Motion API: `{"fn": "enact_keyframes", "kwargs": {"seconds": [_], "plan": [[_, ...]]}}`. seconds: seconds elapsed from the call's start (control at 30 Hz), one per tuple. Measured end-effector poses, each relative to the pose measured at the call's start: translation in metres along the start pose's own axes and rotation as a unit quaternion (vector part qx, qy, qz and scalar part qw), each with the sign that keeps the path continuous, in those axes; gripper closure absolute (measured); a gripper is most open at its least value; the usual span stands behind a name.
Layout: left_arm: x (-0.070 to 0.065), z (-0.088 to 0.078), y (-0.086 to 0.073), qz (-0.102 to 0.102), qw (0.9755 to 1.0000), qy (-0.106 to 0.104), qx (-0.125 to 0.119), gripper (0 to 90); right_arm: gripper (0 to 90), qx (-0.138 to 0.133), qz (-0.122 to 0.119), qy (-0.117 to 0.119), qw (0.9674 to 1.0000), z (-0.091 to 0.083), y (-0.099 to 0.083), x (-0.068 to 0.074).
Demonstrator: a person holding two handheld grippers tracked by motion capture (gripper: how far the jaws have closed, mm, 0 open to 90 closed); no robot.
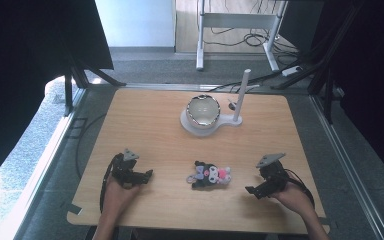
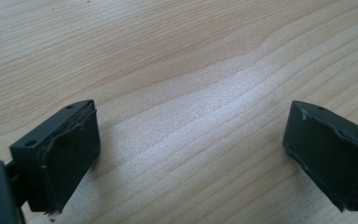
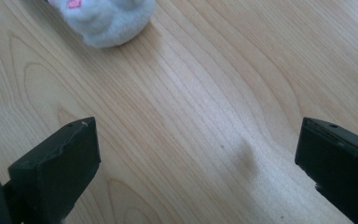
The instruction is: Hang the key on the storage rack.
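A: Noting positions. The plush toy (image 1: 209, 174) is lying on the near half of the wooden table (image 1: 150, 125), between the two hands. The right gripper (image 1: 254, 191) is sitting just right of it, jaws standing wide apart with nothing between them. The left gripper (image 1: 149, 173) is resting well off to the toy's left, jaws likewise spread and empty.

B: And the bowl (image 1: 203, 111)?

A: It is standing on its white stand (image 1: 232, 121) at the far middle, apart from the toy. In the right gripper view a pale fuzzy end of the toy (image 3: 109, 21) is showing at the top edge, off-centre.

B: So the approach?

A: My judgement: the right hand is closest, so it should be swinging left until the toy sits centred between the jaws, then closing on the body rather than a loose ear.
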State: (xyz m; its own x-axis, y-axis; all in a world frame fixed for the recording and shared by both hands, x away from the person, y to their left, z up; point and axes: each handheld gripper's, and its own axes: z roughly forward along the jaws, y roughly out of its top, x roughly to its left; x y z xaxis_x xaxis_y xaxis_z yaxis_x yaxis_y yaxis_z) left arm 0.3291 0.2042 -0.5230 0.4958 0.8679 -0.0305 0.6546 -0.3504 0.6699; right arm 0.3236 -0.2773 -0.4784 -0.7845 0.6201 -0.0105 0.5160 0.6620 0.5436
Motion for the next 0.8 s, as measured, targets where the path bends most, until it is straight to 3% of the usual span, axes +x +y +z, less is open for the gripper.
{"fn": "enact_keyframes", "kwargs": {"seconds": [0.5,0.8], "plan": [[0.000,0.000,0.000,0.000,1.0000,0.000,0.000,3.7,2.9,0.045,-0.057,0.022,0.9971,0.005,0.035,0.006],[0.000,0.000,0.000,0.000,1.0000,0.000,0.000,3.8,4.5,0.058,-0.072,0.037,0.9950,0.014,0.049,0.009]]}}
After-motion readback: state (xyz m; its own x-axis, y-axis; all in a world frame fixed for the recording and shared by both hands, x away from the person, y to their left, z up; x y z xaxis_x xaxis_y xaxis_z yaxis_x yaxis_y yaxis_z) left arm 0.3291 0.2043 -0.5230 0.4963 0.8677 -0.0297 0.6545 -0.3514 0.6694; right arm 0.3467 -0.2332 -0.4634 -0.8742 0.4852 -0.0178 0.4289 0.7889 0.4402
